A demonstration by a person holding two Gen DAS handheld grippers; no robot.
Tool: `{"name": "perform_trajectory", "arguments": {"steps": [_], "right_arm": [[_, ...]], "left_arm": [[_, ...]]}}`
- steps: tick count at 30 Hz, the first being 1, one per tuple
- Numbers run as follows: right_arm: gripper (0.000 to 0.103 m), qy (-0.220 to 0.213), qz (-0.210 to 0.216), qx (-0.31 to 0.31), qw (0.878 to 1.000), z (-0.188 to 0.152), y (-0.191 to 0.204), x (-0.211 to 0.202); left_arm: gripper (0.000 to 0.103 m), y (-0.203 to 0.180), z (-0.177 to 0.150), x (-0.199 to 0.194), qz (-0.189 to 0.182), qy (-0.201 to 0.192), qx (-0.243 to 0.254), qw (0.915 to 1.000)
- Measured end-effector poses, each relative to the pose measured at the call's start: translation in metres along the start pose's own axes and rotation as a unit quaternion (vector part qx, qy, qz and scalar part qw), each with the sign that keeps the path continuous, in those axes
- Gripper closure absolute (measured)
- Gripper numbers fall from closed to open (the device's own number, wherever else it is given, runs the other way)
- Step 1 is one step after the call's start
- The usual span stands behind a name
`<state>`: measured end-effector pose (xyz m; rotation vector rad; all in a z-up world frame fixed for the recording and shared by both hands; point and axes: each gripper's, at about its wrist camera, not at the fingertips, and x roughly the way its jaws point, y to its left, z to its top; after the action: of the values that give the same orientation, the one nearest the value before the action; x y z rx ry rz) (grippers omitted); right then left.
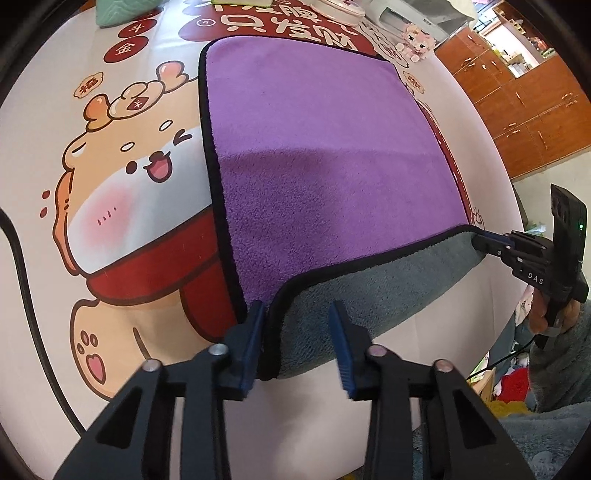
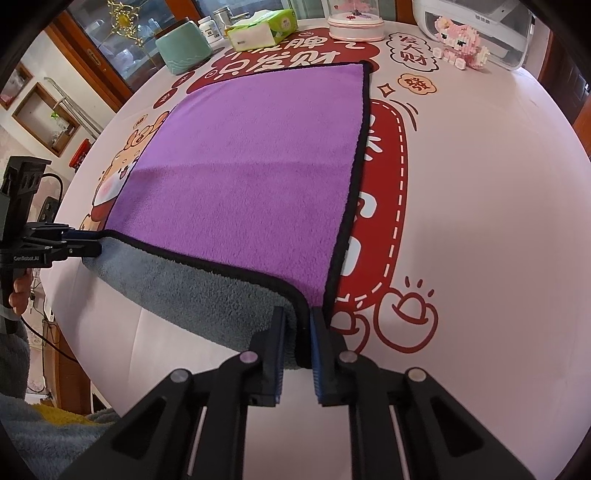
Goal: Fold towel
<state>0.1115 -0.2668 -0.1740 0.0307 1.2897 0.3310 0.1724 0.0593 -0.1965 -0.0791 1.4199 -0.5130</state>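
A purple towel (image 1: 317,155) with black trim and a grey underside lies flat on the printed tablecloth; it also shows in the right wrist view (image 2: 251,177). Its near edge is lifted, showing the grey side (image 1: 369,295). My left gripper (image 1: 299,332) is open, its fingers on either side of the near left corner. In the right wrist view the left gripper (image 2: 88,243) looks close on that corner. My right gripper (image 2: 297,332) is shut on the near right corner. It shows at the right of the left wrist view (image 1: 480,242).
At the table's far edge stand a green roll (image 2: 183,46), a tissue pack (image 2: 262,27), a pink domed ornament (image 2: 354,22), a pink block figure (image 2: 460,46) and a white appliance (image 2: 491,26). A black cable (image 1: 26,295) runs along the left. Wooden cabinets (image 1: 517,96) stand beyond.
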Motion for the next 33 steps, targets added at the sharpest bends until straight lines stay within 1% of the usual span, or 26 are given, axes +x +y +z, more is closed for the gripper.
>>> {"name": "perform_trajectory", "arguments": {"steps": [2, 3, 7, 11, 13, 15, 16, 18, 20, 24, 26, 30, 33], "right_arm": [[0.094, -0.001, -0.001, 0.000, 1.000, -0.001, 0.001, 0.000], [0.095, -0.002, -0.001, 0.001, 1.000, -0.001, 0.001, -0.001], [0.098, -0.012, -0.005, -0.003, 1.000, -0.002, 0.005, -0.006], [0.098, -0.030, -0.014, -0.013, 0.999, -0.005, 0.011, -0.016], [0.098, -0.042, -0.015, -0.015, 0.999, -0.006, 0.014, -0.024], [0.098, -0.055, -0.018, -0.019, 0.998, -0.007, 0.016, -0.034], [0.098, -0.060, -0.020, -0.020, 0.998, -0.007, 0.017, -0.038], [0.098, -0.073, -0.026, -0.023, 0.997, -0.004, 0.020, -0.049], [0.098, -0.085, -0.031, -0.023, 0.996, 0.001, 0.021, -0.058], [0.098, -0.120, -0.042, -0.023, 0.992, 0.021, 0.024, -0.080], [0.098, -0.137, -0.046, -0.016, 0.989, 0.037, 0.024, -0.089], [0.098, -0.165, -0.059, -0.008, 0.984, 0.074, 0.026, -0.100], [0.098, -0.179, -0.072, 0.000, 0.981, 0.104, 0.025, -0.100]], "left_arm": [[0.090, 0.001, 0.000, 0.001, 0.008, 0.002, -0.002, 1.0000], [0.093, 0.001, 0.000, 0.001, 0.010, 0.002, -0.004, 0.9999], [0.097, -0.003, -0.004, -0.002, 0.030, 0.000, -0.002, 0.9996], [0.099, -0.020, -0.010, -0.014, 0.077, -0.022, 0.017, 0.9967], [0.099, -0.032, -0.012, -0.023, 0.103, -0.041, 0.027, 0.9935], [0.099, -0.046, -0.014, -0.035, 0.131, -0.066, 0.038, 0.9884], [0.099, -0.051, -0.015, -0.039, 0.140, -0.074, 0.042, 0.9865], [0.099, -0.062, -0.014, -0.051, 0.164, -0.097, 0.048, 0.9805], [0.099, -0.069, -0.011, -0.064, 0.181, -0.118, 0.050, 0.9750], [0.099, -0.080, 0.004, -0.085, 0.208, -0.158, 0.046, 0.9642], [0.099, -0.078, 0.017, -0.097, 0.218, -0.177, 0.041, 0.9587], [0.099, -0.068, 0.051, -0.110, 0.222, -0.200, 0.031, 0.9538], [0.099, -0.058, 0.080, -0.111, 0.222, -0.210, 0.024, 0.9517]]}}
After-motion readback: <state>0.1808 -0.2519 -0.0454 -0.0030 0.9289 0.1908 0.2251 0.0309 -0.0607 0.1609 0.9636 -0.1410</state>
